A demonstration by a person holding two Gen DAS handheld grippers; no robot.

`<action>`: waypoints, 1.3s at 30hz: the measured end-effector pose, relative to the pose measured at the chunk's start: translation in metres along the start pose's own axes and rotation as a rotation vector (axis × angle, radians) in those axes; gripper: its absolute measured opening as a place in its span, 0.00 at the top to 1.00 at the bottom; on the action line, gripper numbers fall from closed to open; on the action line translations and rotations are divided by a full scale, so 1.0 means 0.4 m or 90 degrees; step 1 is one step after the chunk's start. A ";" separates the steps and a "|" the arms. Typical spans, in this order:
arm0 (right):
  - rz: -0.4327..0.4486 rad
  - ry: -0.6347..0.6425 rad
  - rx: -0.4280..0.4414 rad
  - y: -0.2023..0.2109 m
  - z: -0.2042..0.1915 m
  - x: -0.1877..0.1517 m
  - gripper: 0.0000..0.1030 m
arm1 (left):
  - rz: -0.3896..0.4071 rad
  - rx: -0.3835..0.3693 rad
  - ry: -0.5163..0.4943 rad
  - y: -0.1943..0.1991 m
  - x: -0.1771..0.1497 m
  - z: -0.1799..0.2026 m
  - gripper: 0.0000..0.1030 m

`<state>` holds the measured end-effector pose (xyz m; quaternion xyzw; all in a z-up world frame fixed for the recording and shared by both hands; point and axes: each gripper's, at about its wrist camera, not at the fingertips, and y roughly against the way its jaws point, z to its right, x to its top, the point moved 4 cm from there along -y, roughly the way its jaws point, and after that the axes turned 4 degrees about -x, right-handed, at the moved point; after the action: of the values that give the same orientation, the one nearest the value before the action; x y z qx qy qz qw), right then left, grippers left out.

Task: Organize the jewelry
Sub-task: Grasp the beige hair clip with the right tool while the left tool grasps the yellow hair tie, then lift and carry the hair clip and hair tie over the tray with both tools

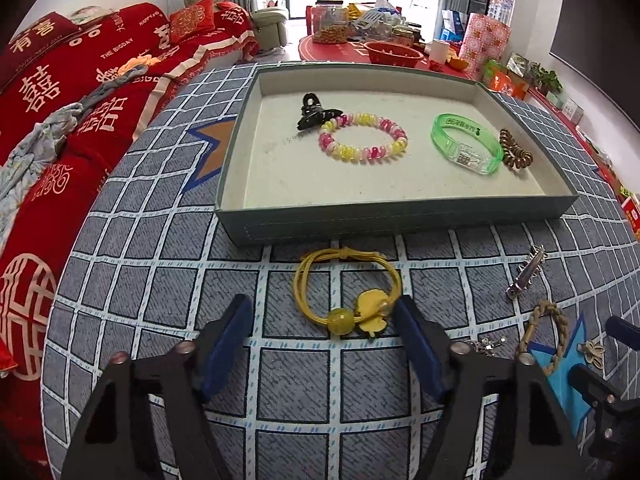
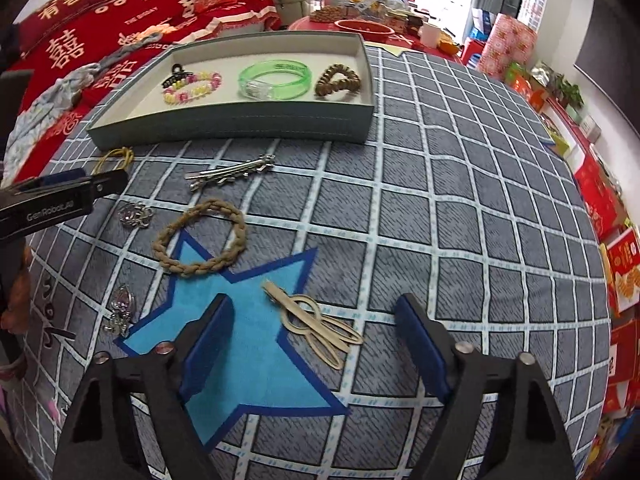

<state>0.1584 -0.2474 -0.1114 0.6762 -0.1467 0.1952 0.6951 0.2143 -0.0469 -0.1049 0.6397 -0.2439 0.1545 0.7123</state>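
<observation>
Your left gripper [image 1: 324,322] stands wide, gripping nothing, its blue pads flanking the yellow elastic hair tie [image 1: 346,292] with a glossy bead and flat charm, at 6 o'clock of the grey cardboard tray [image 1: 392,216]. Your right gripper [image 2: 314,338], equally spread and empty, straddles a beige cut-out hair clip [image 2: 316,326] on the blue star. The tray holds four pieces; "GenRobot.AI" marks the left tool's arm.
</observation>
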 end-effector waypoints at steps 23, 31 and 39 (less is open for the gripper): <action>0.005 -0.123 0.080 0.080 0.031 -0.022 0.89 | 0.037 -0.086 -0.036 0.126 -0.020 -0.022 0.69; 0.006 -0.193 0.138 0.103 0.063 -0.024 0.89 | 0.065 -0.101 -0.046 0.180 -0.006 -0.027 0.69; 0.030 -0.223 0.180 0.139 0.064 0.048 0.89 | 0.092 -0.114 -0.055 0.217 0.039 -0.028 0.69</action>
<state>0.1509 -0.2710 -0.0523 0.7871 -0.2518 0.1095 0.5524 0.1826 -0.0257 -0.0245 0.5602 -0.3327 0.1551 0.7426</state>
